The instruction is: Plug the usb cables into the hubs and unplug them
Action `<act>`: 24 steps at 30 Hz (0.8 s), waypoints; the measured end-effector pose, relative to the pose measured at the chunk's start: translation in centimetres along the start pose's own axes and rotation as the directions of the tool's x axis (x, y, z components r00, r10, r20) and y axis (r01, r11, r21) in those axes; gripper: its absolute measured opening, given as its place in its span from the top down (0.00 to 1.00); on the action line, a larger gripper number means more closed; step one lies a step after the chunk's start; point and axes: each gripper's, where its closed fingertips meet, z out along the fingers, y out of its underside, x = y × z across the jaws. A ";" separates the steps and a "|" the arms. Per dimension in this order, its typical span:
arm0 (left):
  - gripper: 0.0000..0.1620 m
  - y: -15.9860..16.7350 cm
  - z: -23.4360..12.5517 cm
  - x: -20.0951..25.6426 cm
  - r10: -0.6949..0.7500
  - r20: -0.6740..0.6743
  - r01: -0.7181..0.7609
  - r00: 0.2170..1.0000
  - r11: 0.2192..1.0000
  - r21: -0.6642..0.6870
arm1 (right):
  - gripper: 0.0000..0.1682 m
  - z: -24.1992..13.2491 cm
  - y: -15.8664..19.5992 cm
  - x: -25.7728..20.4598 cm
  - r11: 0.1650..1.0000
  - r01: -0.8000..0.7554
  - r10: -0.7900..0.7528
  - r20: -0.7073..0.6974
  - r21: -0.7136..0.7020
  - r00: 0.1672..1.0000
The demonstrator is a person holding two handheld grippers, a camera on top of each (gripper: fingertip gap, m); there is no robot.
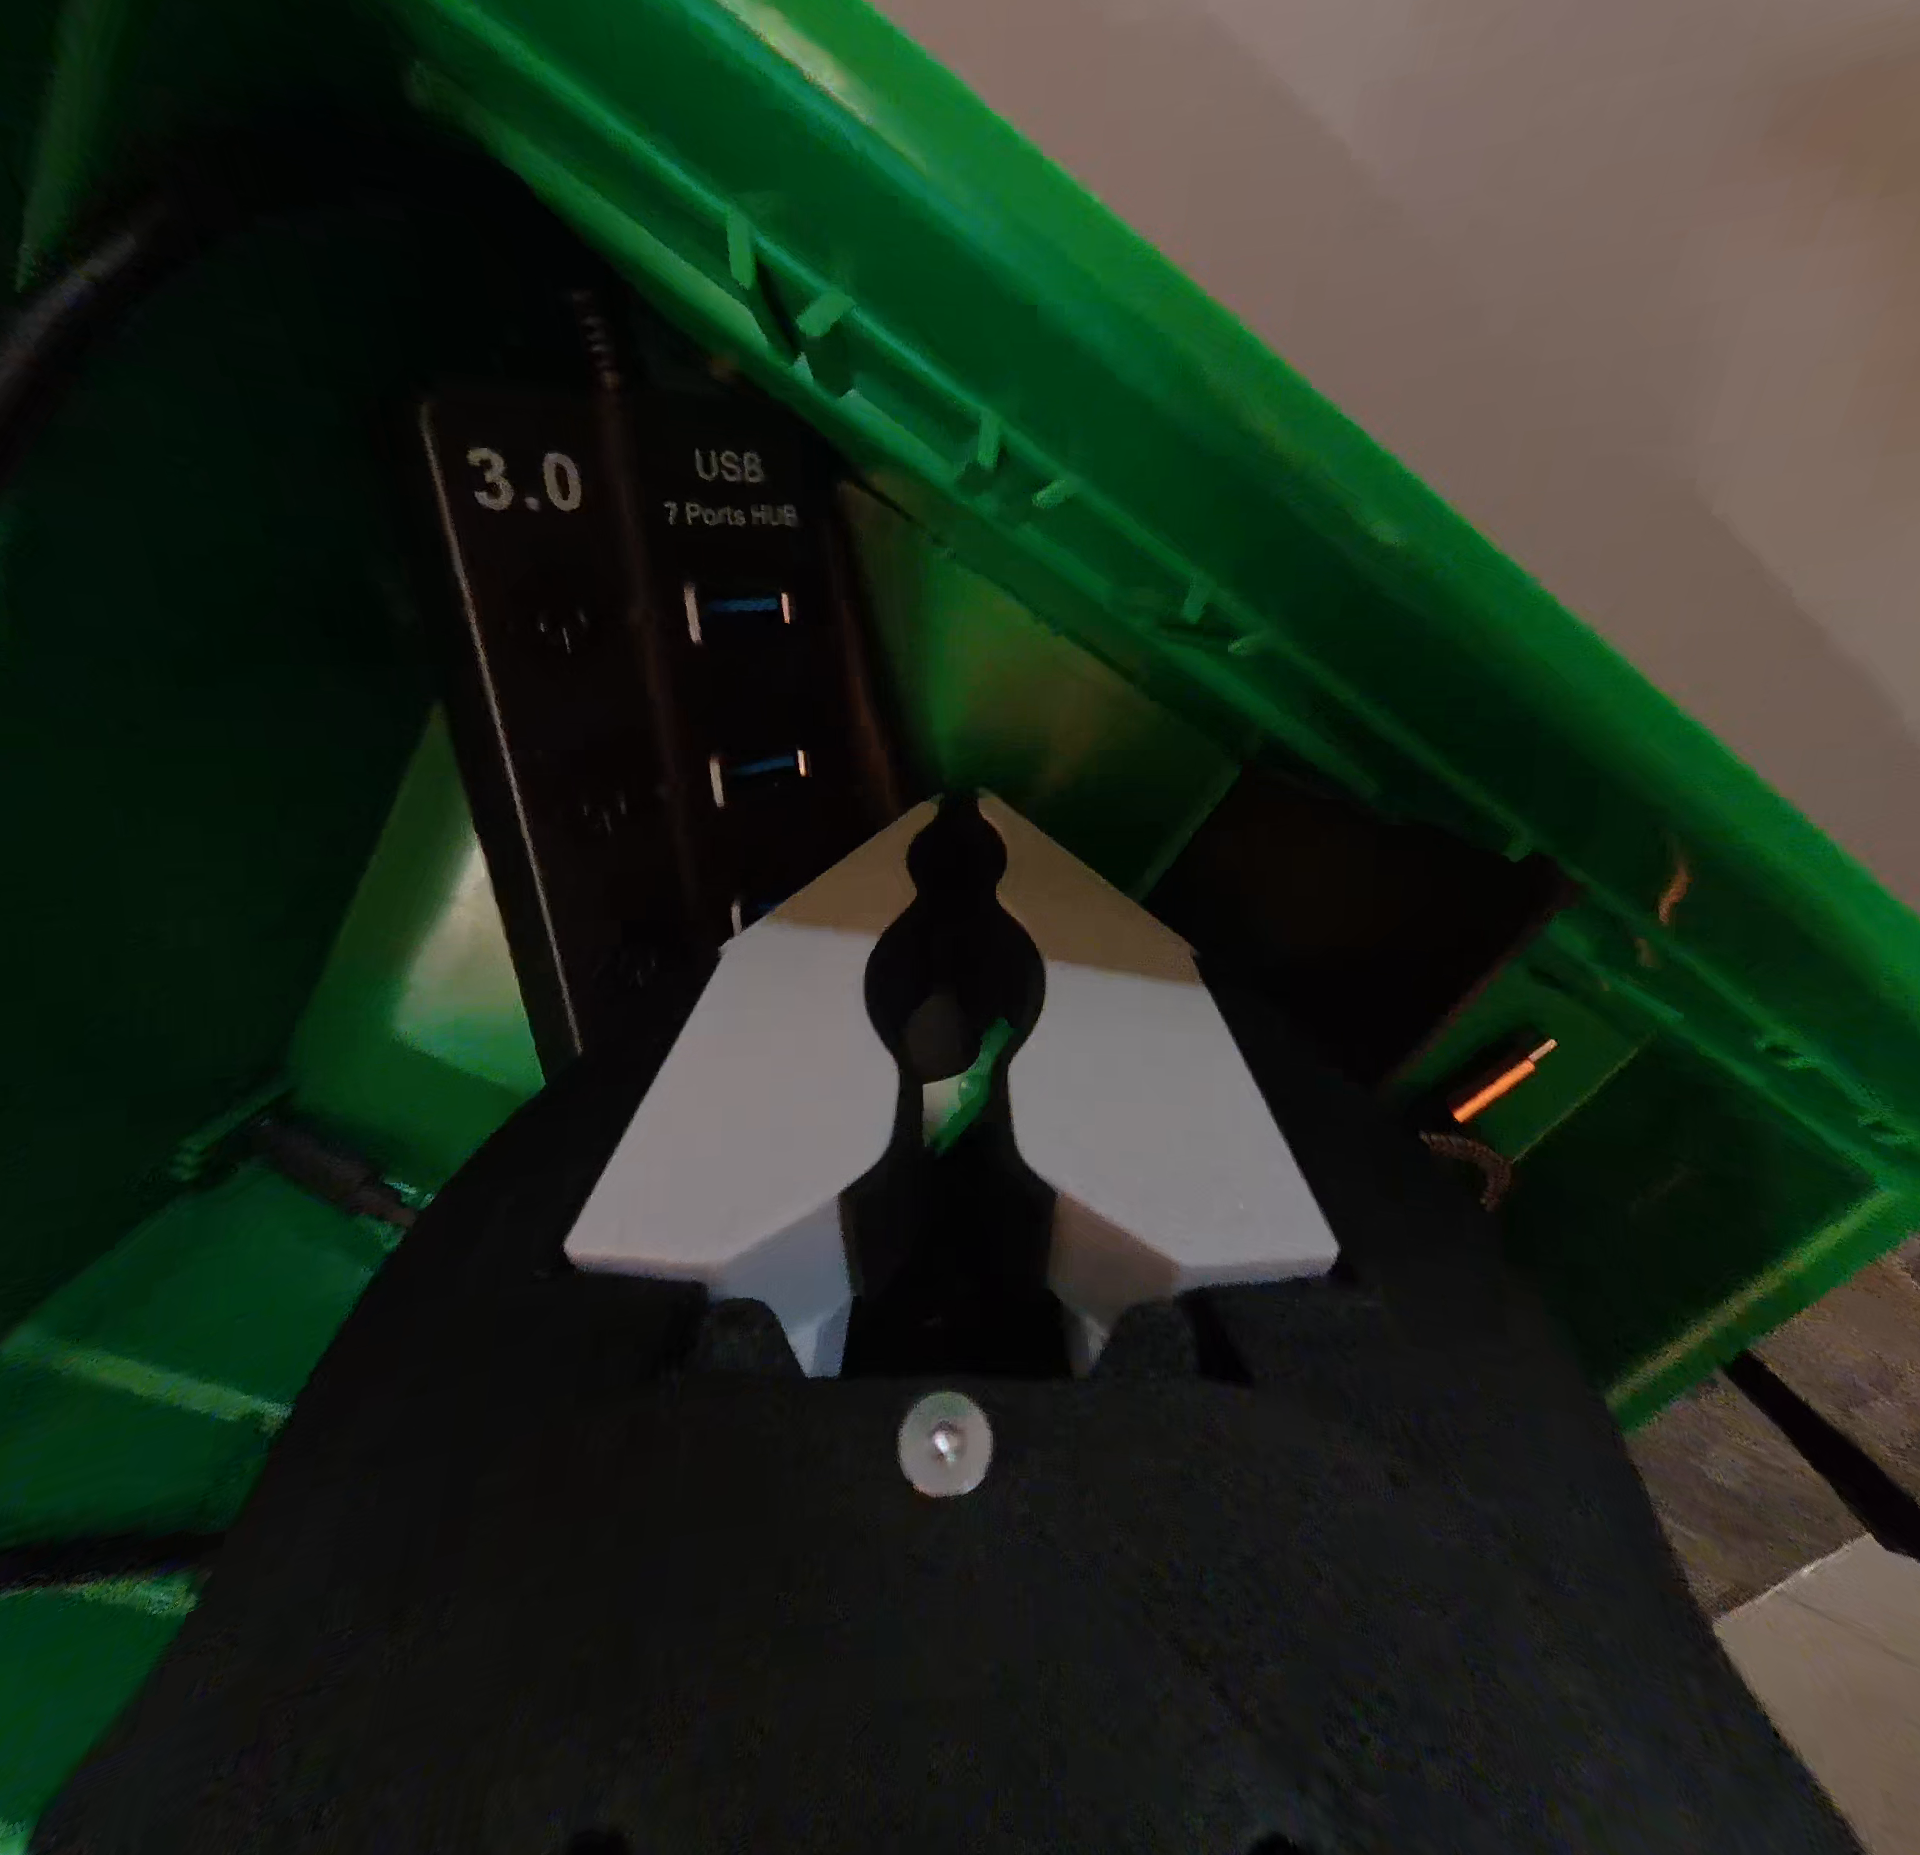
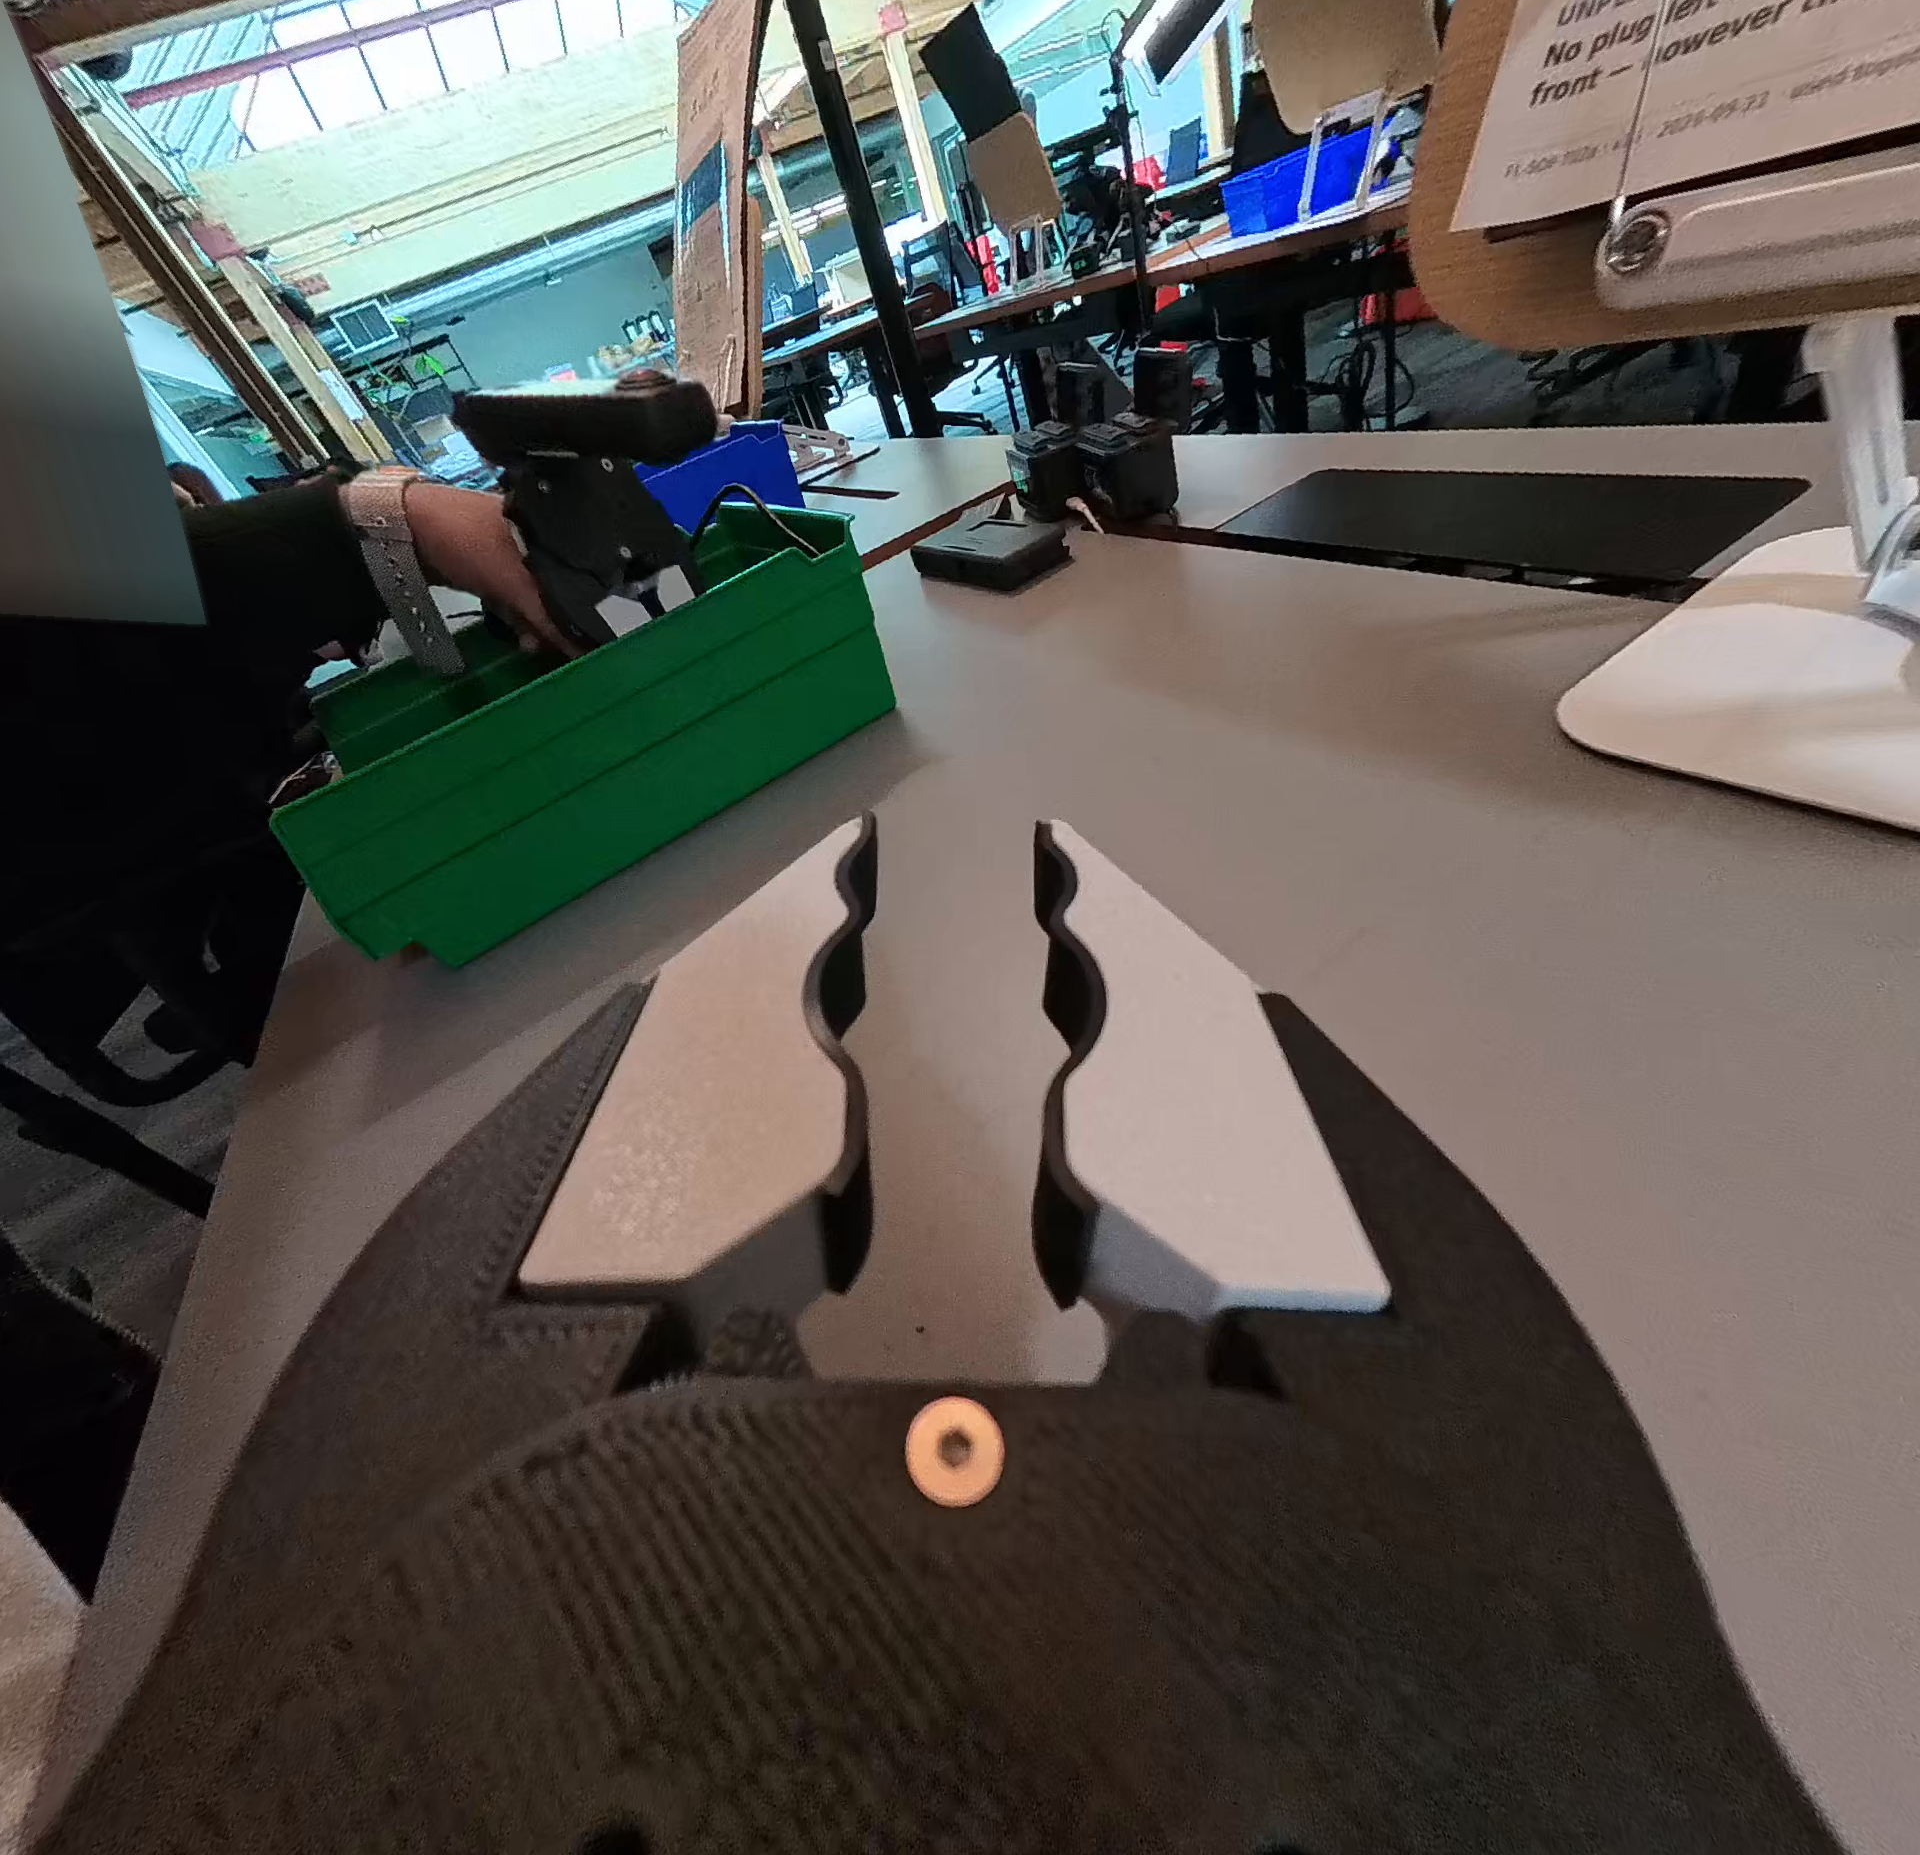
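We see the left gripper point(image 1: 961, 818) inside the green plastic bin point(image 1: 1039, 371), jaws closed with nothing visibly between them, tips just beside the black multi-port USB hub point(image 1: 665, 662) lying in the bin. The right gripper point(image 2: 954, 849) hovers over the grey surface point(image 2: 1351, 766) beside the bin, jaws parted and empty.

black USB hub point(image 1: 665, 683) lying inside green bin point(image 1: 1039, 371), blue ports empty, black cable point(image 1: 592, 335) at its end
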 end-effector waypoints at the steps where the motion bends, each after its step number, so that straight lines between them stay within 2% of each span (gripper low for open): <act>1: 0.97 0.0 0.0 -0.2 0.003 0.036 -0.002 0.999 1.000 -0.010 | 0.83 -0.2 -0.1 0.1 1.000 0.000 0.000 -0.005 0.007 1.000; 4: 0.97 -0.1 0.0 -0.8 0.030 0.140 -0.024 0.990 0.999 -0.045 | 0.83 -0.8 -0.5 0.4 0.999 -0.014 0.015 -0.015 0.029 1.000; 8: 0.98 -0.4 -0.4 -1.1 0.031 0.188 -0.023 0.982 0.999 -0.045 | 0.83 -1.2 -0.6 0.6 0.999 -0.024 0.025 -0.020 0.044 0.999; 12: 0.97 -1.0 -1.9 -1.5 -0.046 0.164 0.041 0.985 0.999 0.030 | 0.83 -1.5 -0.8 0.7 0.998 -0.018 0.019 -0.022 0.053 1.000; 15: 0.89 -1.7 -3.8 -2.8 -0.113 0.157 0.093 0.981 0.988 0.126 | 0.83 -1.8 -1.0 1.0 0.998 -0.018 0.020 -0.030 0.059 0.999; 19: 0.97 -1.6 -4.9 -4.5 -0.189 0.152 0.155 0.970 0.966 0.207 | 0.83 -2.0 -1.3 1.3 0.997 -0.029 0.031 -0.037 0.072 0.999; 24: 0.96 -1.6 -4.9 -4.5 -0.222 0.088 0.195 0.971 0.949 0.248 | 0.83 -1.9 -1.0 1.5 0.997 -0.036 0.039 -0.037 0.066 0.999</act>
